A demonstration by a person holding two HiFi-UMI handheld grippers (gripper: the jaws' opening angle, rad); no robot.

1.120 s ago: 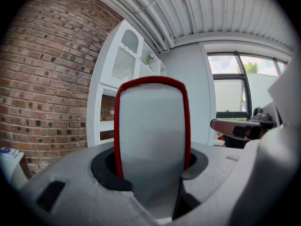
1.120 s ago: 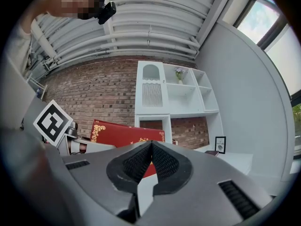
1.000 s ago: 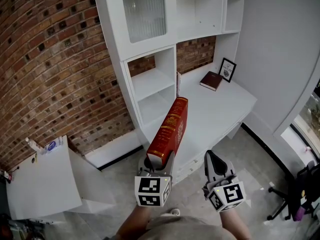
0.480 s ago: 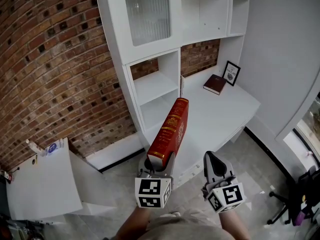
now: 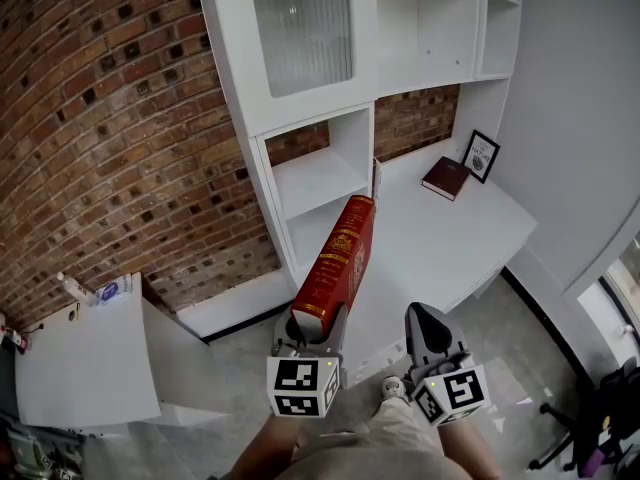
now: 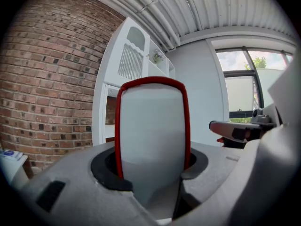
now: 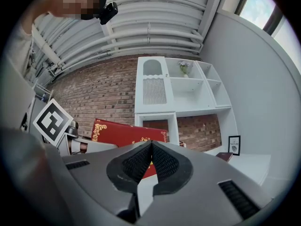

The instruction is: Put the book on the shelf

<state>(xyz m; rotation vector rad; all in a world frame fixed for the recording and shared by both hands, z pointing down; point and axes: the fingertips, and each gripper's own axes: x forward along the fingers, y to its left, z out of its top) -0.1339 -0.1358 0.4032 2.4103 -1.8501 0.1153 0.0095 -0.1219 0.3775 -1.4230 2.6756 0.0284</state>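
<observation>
A thick red book (image 5: pixel 336 264) with gold print stands on end, slanting up toward the white shelf unit (image 5: pixel 318 176). My left gripper (image 5: pixel 317 322) is shut on its lower end. In the left gripper view the book's pale page edge (image 6: pixel 151 126), rimmed by the red cover, fills the space between the jaws. My right gripper (image 5: pixel 421 315) hangs to the right of the book, shut with nothing in it. In the right gripper view its pads (image 7: pixel 162 161) meet, and the red book (image 7: pixel 120 133) shows beyond them.
The shelf unit has open cubbies (image 5: pixel 312 164) and a glass door (image 5: pixel 302 23) above. On the white desk (image 5: pixel 430 238) lie a dark red book (image 5: pixel 446 178) and a framed picture (image 5: pixel 482 155). A low white cabinet (image 5: pixel 85 363) stands at left, an office chair (image 5: pixel 590 423) at the lower right.
The shelf unit and desk have slid rightward in the head view as the person moved. Both grippers keep their places in the view, and the book stays held.
</observation>
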